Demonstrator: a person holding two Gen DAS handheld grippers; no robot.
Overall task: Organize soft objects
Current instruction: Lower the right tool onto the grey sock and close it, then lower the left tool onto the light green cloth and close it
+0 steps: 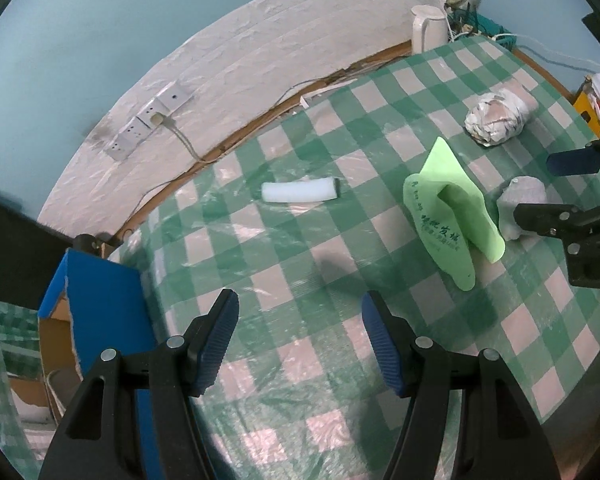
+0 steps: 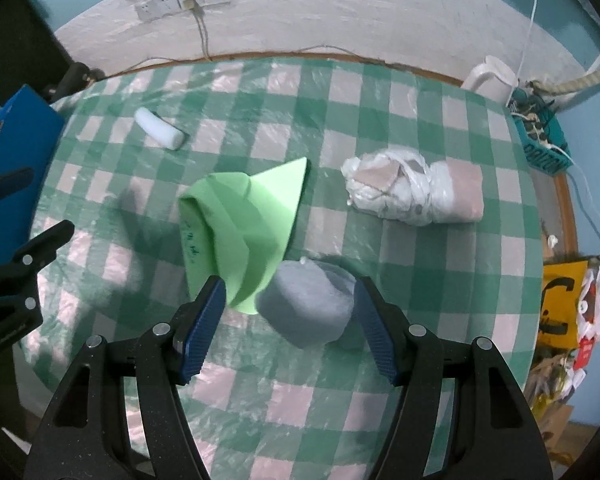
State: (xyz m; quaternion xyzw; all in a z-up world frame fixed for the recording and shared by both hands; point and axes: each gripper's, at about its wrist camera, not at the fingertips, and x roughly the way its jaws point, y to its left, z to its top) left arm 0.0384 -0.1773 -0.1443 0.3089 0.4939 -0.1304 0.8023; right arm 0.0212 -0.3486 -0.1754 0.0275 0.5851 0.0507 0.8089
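My right gripper (image 2: 288, 320) is open, and a grey soft lump (image 2: 308, 304) lies between its blue pads (image 2: 204, 328), close to the right one; neither pad presses on it. A folded light-green sheet (image 2: 240, 220) lies just beyond, one corner reaching the left pad. Farther off are a white foam roll (image 2: 160, 130) and a bundle wrapped in white plastic (image 2: 416, 188). My left gripper (image 1: 300, 332) is open over bare checked cloth. From there, the foam roll (image 1: 298, 190) lies ahead, with the green sheet (image 1: 448, 216), grey lump (image 1: 520, 204) and right gripper (image 1: 536, 188) at the right.
A green-checked cloth (image 1: 300, 272) covers the round table. A blue cardboard box (image 1: 96, 292) stands at its left edge. A white kettle (image 2: 488, 76) and a teal basket (image 2: 540, 136) sit at the far right rim. A yellow bag (image 2: 560, 300) hangs off the right side.
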